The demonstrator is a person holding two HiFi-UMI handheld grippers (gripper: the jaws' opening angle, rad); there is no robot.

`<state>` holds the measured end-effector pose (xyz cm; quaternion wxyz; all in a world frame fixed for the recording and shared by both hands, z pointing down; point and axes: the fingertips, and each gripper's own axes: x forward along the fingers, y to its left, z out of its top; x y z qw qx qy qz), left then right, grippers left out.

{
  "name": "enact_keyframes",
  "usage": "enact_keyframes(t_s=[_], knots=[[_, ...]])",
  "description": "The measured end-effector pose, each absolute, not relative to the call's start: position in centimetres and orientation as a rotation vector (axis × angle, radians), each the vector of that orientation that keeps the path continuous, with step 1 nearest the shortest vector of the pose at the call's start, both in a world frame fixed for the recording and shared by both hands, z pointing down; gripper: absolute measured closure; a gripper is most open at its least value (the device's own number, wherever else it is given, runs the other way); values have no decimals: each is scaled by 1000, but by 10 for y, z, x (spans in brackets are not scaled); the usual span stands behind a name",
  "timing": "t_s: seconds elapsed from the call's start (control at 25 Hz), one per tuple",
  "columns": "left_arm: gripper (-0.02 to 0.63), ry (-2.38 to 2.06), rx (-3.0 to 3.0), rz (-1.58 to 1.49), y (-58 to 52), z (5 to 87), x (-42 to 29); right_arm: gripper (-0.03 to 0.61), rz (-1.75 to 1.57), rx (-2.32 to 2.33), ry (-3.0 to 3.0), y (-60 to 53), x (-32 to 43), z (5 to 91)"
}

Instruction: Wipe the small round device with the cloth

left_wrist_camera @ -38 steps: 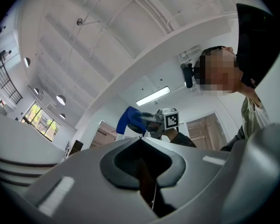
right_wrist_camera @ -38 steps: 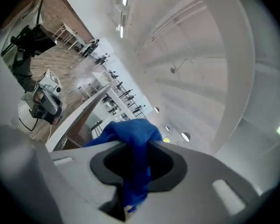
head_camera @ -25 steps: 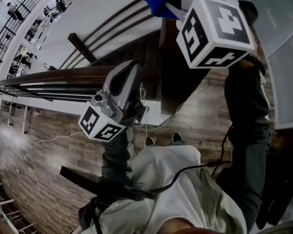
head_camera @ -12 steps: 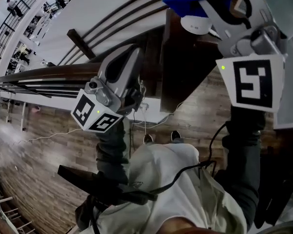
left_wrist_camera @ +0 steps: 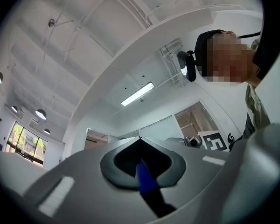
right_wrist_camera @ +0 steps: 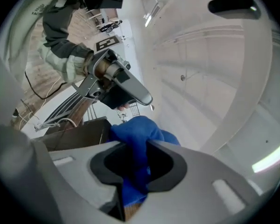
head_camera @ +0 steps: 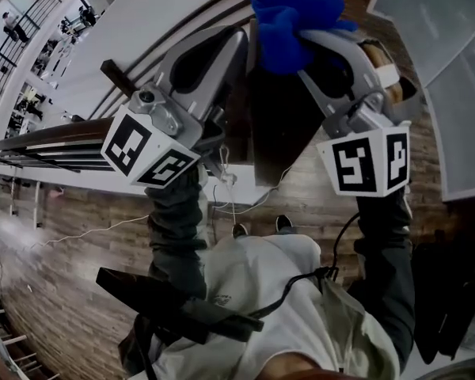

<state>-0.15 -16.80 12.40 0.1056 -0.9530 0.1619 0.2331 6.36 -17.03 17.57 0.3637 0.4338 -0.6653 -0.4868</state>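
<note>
Blue cloth (right_wrist_camera: 140, 134) pinched in the right gripper (right_wrist_camera: 133, 146), both grippers held high.
Its jaws clamp a bunched fold at top centre of the head view. The left gripper (left_wrist_camera: 140, 141), just left of it, is closed on a thin blue sliver (left_wrist_camera: 144, 181) I cannot identify. No view clearly shows the small round device, so locate it first. Then rub with the loose cloth, keeping the jaws off it.

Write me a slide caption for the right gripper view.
Right gripper with jaws shut on the blue cloth, left gripper just beyond.
</note>
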Motion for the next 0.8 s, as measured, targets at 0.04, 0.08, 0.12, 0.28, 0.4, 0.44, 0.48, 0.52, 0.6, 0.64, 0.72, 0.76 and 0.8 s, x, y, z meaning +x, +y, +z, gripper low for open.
enact_keyframes(t_s=[0.04,0.08,0.12,0.28,0.4,0.44,0.48,0.52,0.6,0.64,0.72,0.76,0.8], knots=[[611,472,-2814,686,-168,127,0,492,-1249,1124,-1740,-169,68,174],[611,469,-2819,685,-168,130,0,492,-1258,1138,-1760,-168,72,170],[611,467,-2824,684,-168,133,0,492,-1268,1158,-1774,-168,77,163],[611,469,-2831,681,-168,142,1,492,-1278,1306,-1837,-171,106,131],[611,471,-2830,679,-168,141,1,492,-1263,1505,-1812,-180,134,93],[611,474,-2829,681,-168,138,-1,492,-1258,1541,-1793,-185,138,81],[611,477,-2829,685,-167,135,-3,492,-1246,1548,-1801,-192,139,75],[611,479,-2829,687,-166,134,-5,492,-1226,1531,-1841,-197,135,77],[611,478,-2833,685,-162,135,-5,496,-1180,1501,-1977,-202,128,92],[611,477,-2835,681,-161,137,-4,497,-1150,1515,-2044,-201,129,101],[611,476,-2840,674,-161,139,-3,497,-1062,1547,-2124,-196,137,118],[611,478,-2841,674,-161,139,-3,497,-1020,1541,-2133,-196,141,126],[611,481,-2842,677,-161,139,-3,497,-982,1522,-2132,-196,143,134]])
